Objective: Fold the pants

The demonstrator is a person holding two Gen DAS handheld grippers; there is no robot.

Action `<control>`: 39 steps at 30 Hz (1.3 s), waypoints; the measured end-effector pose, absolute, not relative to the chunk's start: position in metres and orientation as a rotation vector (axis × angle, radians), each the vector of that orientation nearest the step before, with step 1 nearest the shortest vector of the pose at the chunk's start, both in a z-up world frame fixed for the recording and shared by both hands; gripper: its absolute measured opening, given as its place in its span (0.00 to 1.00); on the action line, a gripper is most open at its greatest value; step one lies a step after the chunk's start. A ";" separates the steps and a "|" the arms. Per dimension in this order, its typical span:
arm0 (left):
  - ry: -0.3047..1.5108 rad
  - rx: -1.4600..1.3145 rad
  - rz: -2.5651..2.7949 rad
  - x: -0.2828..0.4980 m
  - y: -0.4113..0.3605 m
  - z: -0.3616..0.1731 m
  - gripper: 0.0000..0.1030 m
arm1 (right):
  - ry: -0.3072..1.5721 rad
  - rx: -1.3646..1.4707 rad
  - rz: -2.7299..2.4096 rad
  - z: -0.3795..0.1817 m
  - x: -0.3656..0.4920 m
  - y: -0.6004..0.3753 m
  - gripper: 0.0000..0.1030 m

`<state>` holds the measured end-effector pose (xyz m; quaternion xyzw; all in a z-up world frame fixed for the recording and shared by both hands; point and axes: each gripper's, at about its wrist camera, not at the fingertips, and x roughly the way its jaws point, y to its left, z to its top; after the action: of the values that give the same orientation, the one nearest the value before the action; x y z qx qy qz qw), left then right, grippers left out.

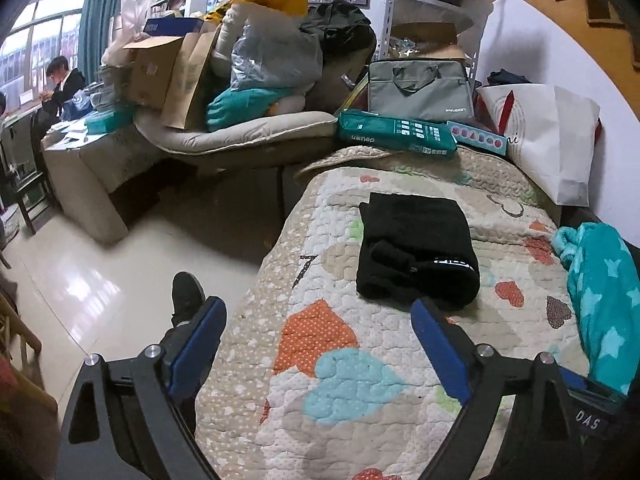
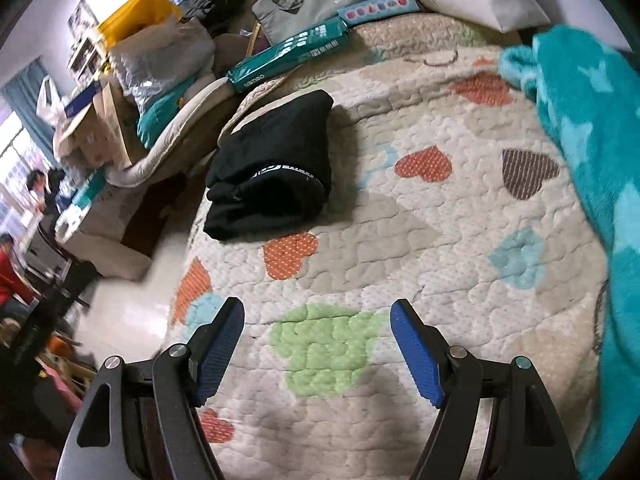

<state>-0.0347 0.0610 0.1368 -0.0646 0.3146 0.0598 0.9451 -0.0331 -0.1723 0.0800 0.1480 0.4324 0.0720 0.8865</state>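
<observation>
Here, folded black fabric pants [image 1: 416,250] on heart-patterned quilted bed cover [image 1: 360,344], left tool [image 1: 318,318] fingers apart, right tool [image 2: 318,318] fingers apart, both empty.

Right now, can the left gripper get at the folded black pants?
Probably yes. The left gripper is open, holding nothing, and the black pants lie folded just ahead of its fingertips on the quilt. Nothing sits between them.
</observation>
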 end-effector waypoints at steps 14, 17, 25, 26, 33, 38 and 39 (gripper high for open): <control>0.706 -0.062 0.064 -0.025 0.038 0.121 0.91 | 0.857 0.175 0.146 0.083 -0.038 -0.152 0.78; 0.732 -0.054 0.049 -0.021 0.036 0.113 0.91 | 0.871 0.193 0.136 0.078 -0.035 -0.155 0.78; 0.790 -0.050 0.029 -0.008 0.030 0.095 0.91 | 0.910 0.250 0.106 0.066 -0.027 -0.166 0.78; 0.798 -0.052 0.026 -0.007 0.030 0.093 0.91 | 0.913 0.253 0.104 0.065 -0.026 -0.167 0.78; 0.836 -0.070 0.013 -0.001 0.031 0.083 0.91 | 0.925 0.248 0.105 0.060 -0.024 -0.164 0.78; 0.839 -0.072 0.011 0.000 0.032 0.082 0.91 | 0.926 0.240 0.104 0.059 -0.023 -0.163 0.78; 0.839 -0.073 0.012 0.000 0.032 0.082 0.91 | 0.926 0.240 0.103 0.059 -0.023 -0.163 0.78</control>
<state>-0.0002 0.0321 0.0819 -0.0352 0.4071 0.0056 0.9127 -0.0233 -0.1631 0.0588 0.1152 0.4456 0.0497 0.8864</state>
